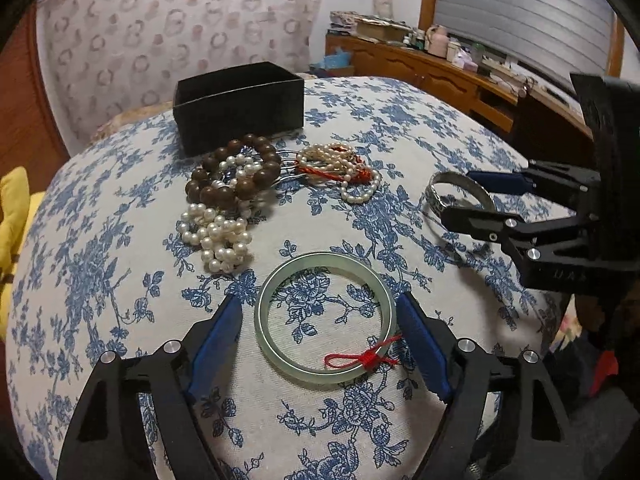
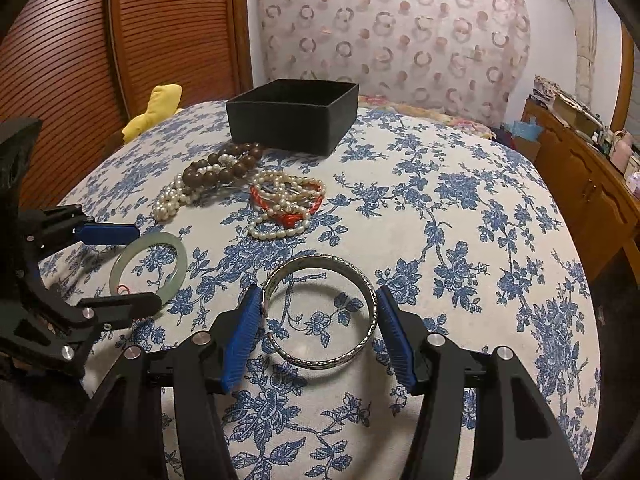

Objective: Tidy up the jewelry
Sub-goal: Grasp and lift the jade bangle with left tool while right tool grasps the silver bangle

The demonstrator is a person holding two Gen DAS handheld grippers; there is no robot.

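Both grippers sit low over the blue-flowered cloth (image 2: 460, 216): the left gripper (image 1: 320, 320) is spread wide with its blue pads either side of the pale green jade bangle (image 1: 264, 320), which lies flat with a red cord (image 1: 360, 358) knotted on it, and the right gripper (image 2: 318, 320) is likewise spread around the flat silver bangle (image 2: 370, 292), its pads close to the rim though whether they touch I cannot tell. Farther back stands the black open box (image 2: 292, 128), and just before it lie the brown bead bracelet (image 1: 236, 178), tangled with white pearl strands (image 1: 216, 236), and a smaller heap of pearls with red braid (image 2: 286, 200).
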